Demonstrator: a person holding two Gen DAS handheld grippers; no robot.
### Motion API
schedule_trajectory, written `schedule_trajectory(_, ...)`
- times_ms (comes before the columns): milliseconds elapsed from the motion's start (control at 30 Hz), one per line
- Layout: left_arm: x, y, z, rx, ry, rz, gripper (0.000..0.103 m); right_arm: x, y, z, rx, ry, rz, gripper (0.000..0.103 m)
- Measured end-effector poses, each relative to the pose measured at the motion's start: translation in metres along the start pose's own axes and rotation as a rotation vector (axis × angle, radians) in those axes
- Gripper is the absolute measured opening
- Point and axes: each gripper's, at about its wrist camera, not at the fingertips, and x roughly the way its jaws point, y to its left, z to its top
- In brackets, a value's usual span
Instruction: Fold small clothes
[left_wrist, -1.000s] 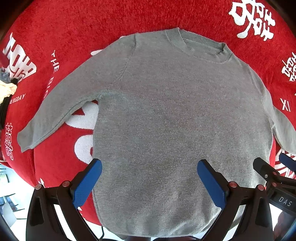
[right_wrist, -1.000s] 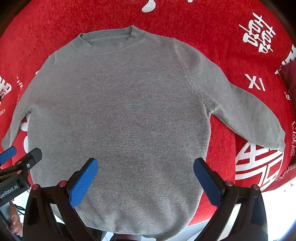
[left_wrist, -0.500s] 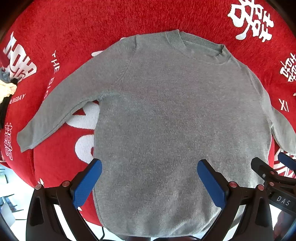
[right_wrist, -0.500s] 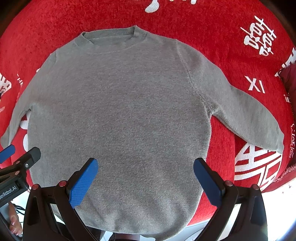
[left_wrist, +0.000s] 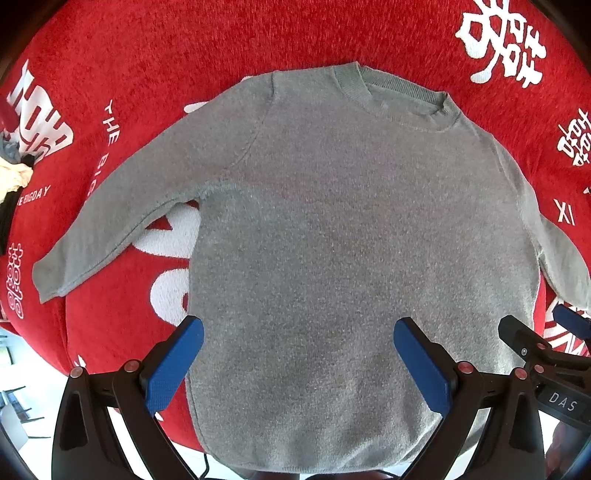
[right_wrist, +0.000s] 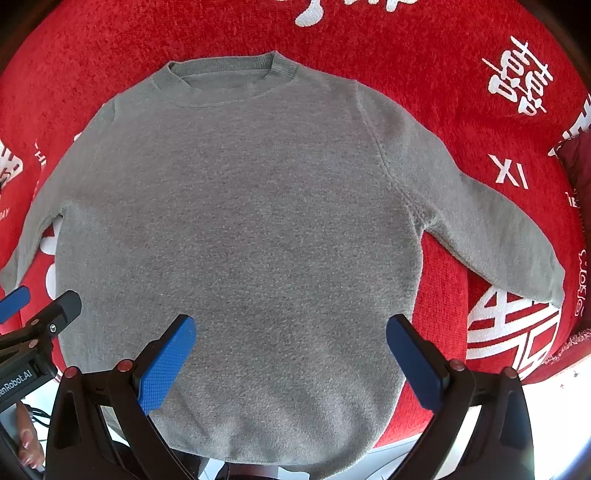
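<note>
Sweater (left_wrist: 351, 236) flat on red cloth (left_wrist: 177, 66)

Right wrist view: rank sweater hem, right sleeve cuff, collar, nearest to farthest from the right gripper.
From the right gripper:
1. Hem of the grey sweater, directly below the open fingers, at the near edge.
2. Right sleeve cuff, out to the right on the red cloth.
3. Collar, far end, top left of centre.
</note>
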Motion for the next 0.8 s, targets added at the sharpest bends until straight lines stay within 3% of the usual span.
schedule_trajectory(800,0.0008,0.0042,0.0012,-0.018,-0.011,-0.049,0.103,-0.0075,0.0017,0.0019,0.017,-0.026,-0.029,0.103)
